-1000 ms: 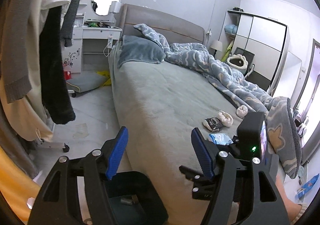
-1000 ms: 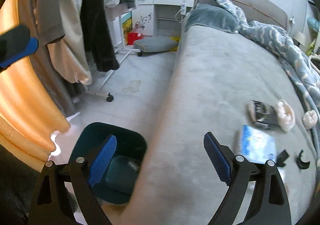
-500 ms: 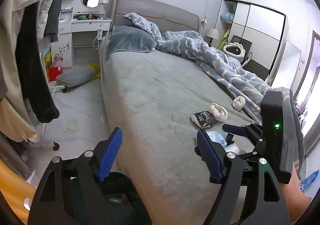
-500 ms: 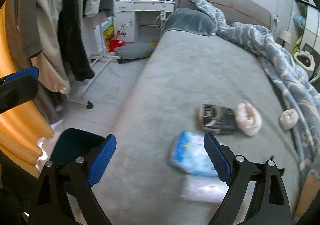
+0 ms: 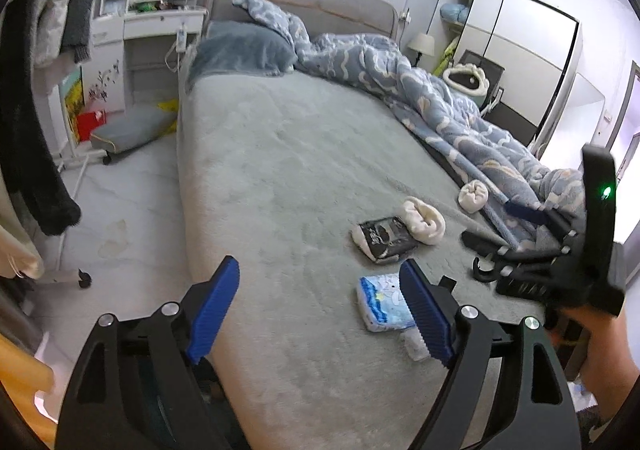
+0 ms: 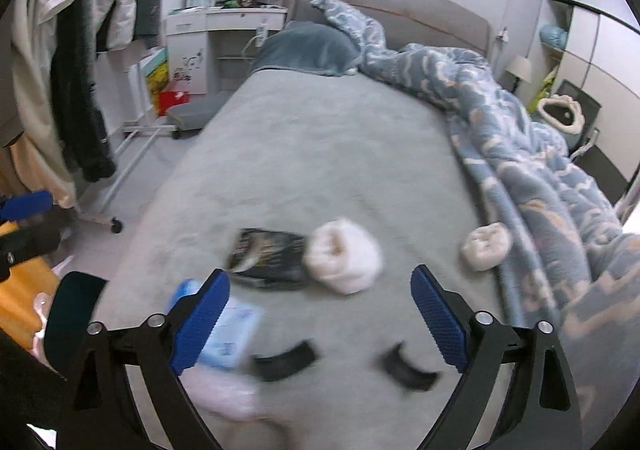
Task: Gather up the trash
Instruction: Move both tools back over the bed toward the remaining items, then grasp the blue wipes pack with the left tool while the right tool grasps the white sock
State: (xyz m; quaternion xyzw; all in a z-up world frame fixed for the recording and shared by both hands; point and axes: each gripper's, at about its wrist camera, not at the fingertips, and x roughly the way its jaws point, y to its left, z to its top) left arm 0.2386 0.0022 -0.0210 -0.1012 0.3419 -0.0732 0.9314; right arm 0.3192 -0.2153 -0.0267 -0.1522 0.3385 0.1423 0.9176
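- Bedroom scene: a grey bed fills both views, with a blue patterned quilt heaped along its far side and clothes hanging on a rack to the left.
- Left tongs are spread wide and hold nothing; they hover over the near edge of the bed.
- Right tongs are also spread wide and empty, reaching out above the litter.
- Between the right tongs' fingers, a little ahead, lie a black wrapper and, touching it, a cream wad.
- Beside the left finger of the right tongs sits a blue-and-white packet, with a pale scrap just below it; that view is blurred.
- A second cream wad rests near the quilt's edge, ahead of the right finger.
- A dark bin shows at the bed's near-left edge, well left of the right tongs; its contents cannot be seen.
- My reading: nothing is in hand, every visible piece is on the bed, so most collecting is left.
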